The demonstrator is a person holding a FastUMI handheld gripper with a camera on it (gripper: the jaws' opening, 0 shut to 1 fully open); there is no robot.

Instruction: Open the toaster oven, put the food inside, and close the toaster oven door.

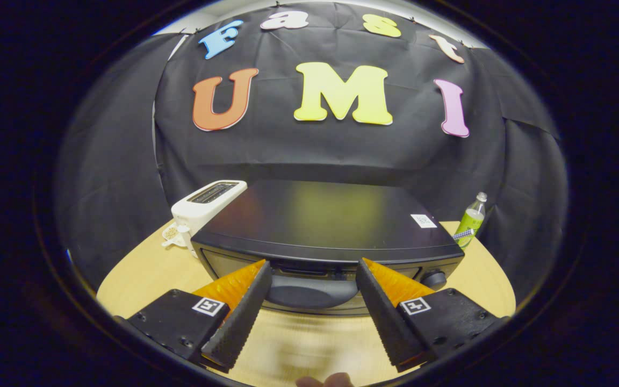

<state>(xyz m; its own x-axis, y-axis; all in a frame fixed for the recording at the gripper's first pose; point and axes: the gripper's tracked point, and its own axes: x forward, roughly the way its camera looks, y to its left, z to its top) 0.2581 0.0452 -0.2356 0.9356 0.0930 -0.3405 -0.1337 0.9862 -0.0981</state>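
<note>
Toaster oven (pixel 325 226): door shut, on surface (pixel 143 274), just ahead of tool (pixel 314 269). Tool: fingers wide, empty, flanking door handle (pixel 312 293), likely lined up for opening.

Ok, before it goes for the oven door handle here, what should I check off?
1. Gripper fingers apart: ok, open.
2. Toaster oven door shut, yet to open: ok.
3. Door handle between the fingertips, just ahead: ok.
4. Fingers touching the handle: cannot tell.
5. White toaster and green bottle beside the oven, off the door's path: ok.
6. Food located: cannot tell.
</note>
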